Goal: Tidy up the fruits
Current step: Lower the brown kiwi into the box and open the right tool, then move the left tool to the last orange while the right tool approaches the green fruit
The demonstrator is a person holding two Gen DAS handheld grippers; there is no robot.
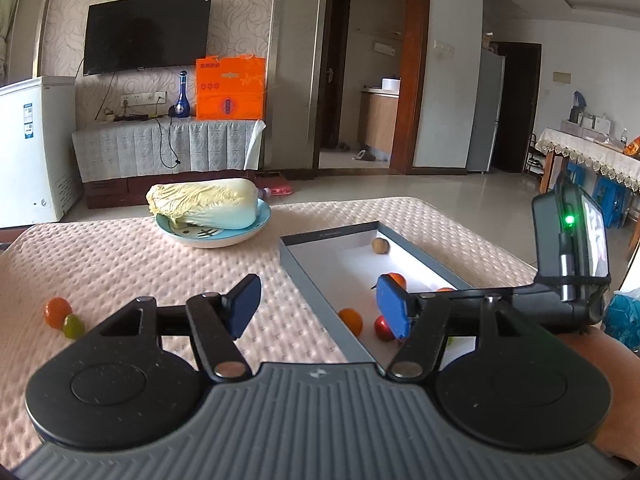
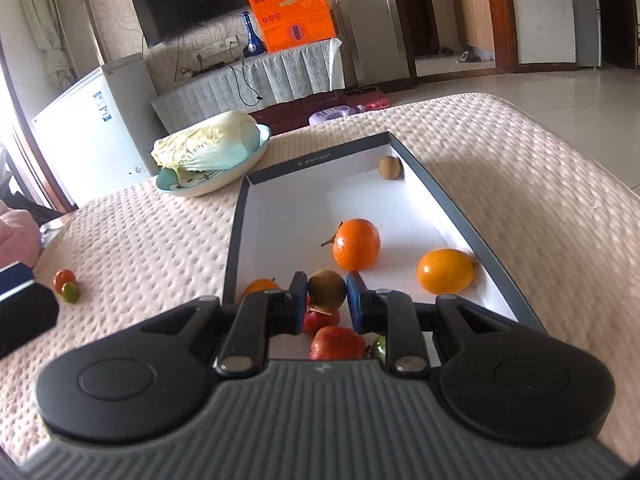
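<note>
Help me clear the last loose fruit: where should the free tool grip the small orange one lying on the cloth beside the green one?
Grip the orange fruit across its round middle, coming from above. The green fruit touches its near right side, so set the fingers on the sides clear of that contact. The left tool is open and nearest.

- Right gripper point(image 2: 327, 300) — pads pressed against a brown round fruit point(image 2: 327, 291), held over the near end of the grey-rimmed box point(image 2: 496, 256).
- Two oranges point(image 2: 357, 244) lie inside, apart.
- Cabbage point(image 2: 208, 142) rests on a plate point(image 2: 224, 184) beyond.
</note>
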